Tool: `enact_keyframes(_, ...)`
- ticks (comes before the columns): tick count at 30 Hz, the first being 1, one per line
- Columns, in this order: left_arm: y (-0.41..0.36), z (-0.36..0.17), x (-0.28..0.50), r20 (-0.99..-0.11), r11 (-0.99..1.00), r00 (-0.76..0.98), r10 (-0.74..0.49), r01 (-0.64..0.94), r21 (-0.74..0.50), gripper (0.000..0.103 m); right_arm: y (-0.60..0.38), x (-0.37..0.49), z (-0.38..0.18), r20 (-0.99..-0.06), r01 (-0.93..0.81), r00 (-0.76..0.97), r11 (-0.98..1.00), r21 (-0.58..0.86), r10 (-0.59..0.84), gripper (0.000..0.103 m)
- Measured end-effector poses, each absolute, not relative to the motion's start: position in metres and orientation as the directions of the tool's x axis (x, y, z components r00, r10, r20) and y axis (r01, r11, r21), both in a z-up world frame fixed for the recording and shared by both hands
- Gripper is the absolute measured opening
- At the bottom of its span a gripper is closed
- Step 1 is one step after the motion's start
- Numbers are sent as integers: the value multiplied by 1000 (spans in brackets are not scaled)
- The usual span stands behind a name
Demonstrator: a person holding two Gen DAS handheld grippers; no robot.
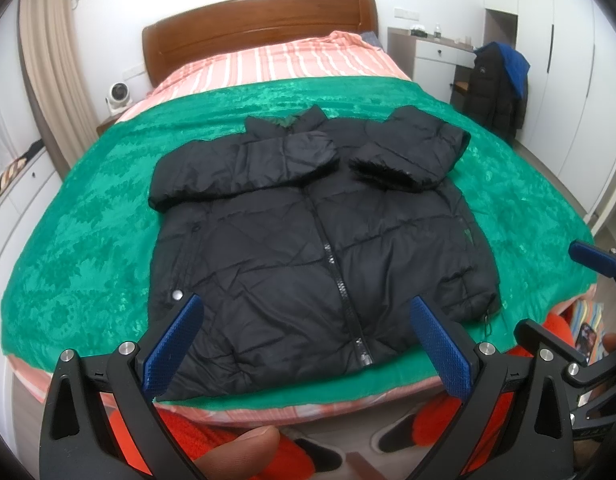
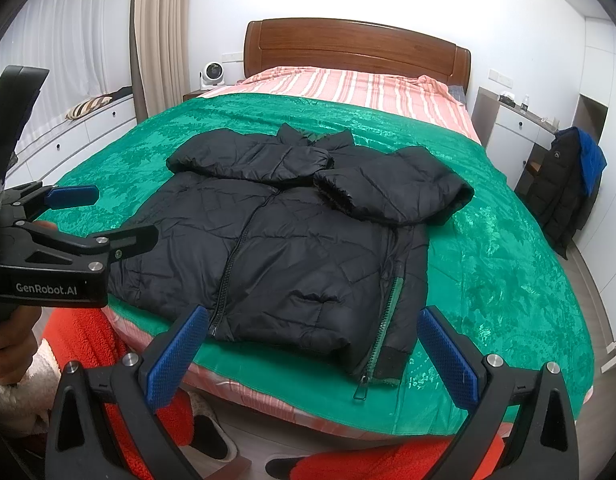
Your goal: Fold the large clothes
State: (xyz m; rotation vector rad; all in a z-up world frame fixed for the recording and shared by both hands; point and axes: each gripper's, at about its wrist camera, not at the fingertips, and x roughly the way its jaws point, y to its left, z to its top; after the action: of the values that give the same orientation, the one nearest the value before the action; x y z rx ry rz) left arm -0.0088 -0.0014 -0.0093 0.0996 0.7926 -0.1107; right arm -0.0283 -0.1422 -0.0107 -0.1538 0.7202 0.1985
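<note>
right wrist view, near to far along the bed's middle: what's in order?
Right hand-held gripper → black puffer jacket → bare green blanket → pink striped sheet → wooden headboard.

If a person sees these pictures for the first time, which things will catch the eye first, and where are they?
The black puffer jacket stands out first: it lies zipped at the near end of the bed, both sleeves folded across its chest. Beneath it, the bright green blanket covers the near part of the bed, with a pink striped sheet beyond it up to the wooden headboard. At the bottom of each view, the open left gripper and right gripper hold nothing.
</note>
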Motion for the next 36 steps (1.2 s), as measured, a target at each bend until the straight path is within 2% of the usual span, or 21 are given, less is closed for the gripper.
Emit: enact_keyframes(36,-1,-15,-8,-723,990,688,-63,135,43,103,-140,-28,-15,-664,-233,742,964,-127,92,103)
